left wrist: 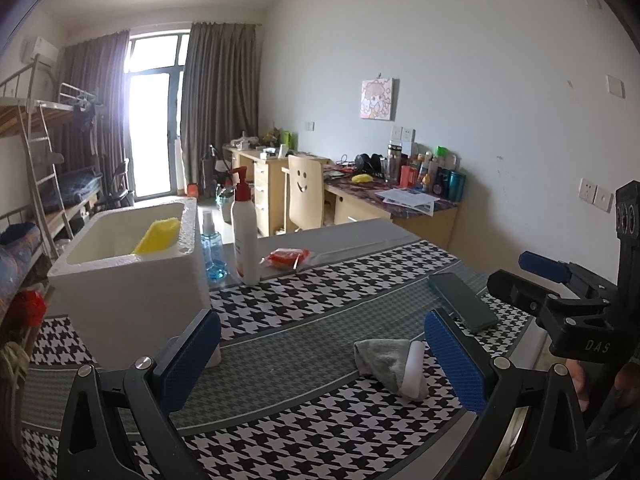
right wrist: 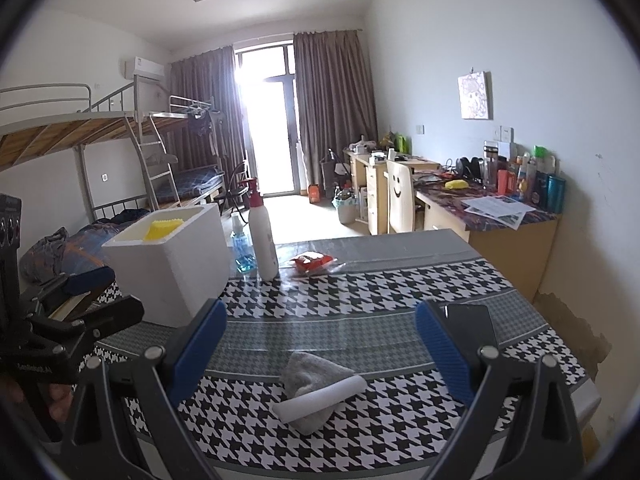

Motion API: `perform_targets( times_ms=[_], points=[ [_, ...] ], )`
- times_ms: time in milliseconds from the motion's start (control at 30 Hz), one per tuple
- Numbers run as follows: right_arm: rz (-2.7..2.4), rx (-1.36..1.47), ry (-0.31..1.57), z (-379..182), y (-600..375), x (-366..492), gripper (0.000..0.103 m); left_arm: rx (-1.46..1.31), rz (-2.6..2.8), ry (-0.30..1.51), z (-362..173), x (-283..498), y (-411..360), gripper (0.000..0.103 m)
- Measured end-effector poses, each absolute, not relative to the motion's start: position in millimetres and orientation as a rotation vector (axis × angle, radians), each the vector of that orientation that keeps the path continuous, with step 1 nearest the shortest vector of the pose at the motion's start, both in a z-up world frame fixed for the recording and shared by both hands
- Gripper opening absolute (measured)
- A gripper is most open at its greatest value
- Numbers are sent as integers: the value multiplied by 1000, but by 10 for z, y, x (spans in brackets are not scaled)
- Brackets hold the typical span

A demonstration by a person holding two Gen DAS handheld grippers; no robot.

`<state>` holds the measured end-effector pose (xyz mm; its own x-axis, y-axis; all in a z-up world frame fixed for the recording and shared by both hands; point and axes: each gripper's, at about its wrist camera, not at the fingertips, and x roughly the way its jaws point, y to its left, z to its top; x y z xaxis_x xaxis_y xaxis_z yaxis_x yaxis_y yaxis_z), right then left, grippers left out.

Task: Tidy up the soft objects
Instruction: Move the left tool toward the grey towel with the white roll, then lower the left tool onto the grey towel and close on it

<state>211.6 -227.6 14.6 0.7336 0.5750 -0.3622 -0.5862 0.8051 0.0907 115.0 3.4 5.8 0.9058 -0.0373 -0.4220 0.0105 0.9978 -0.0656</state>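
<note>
Both grippers, left (left wrist: 322,356) and right (right wrist: 320,350), are wide open and hold nothing. The white box (left wrist: 132,280) is behind the gray sock (right wrist: 310,376). A phone (left wrist: 462,300) is right of the sock, and bottles (left wrist: 245,228) are beside the box.

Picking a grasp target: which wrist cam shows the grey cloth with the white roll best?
Right wrist. There the grey cloth sits centred between the open right gripper fingers, and the white roll lies across it in full view. In the left wrist view the cloth sits off toward the right finger, which partly hides the roll.
</note>
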Motion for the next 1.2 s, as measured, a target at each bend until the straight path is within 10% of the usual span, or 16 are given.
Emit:
perform_targets(
  times_ms=[1200],
  points=[
    [607,2,519,-270,-2405,2478,97,-53,-77,619,-395,1824,-193,102]
  ],
)
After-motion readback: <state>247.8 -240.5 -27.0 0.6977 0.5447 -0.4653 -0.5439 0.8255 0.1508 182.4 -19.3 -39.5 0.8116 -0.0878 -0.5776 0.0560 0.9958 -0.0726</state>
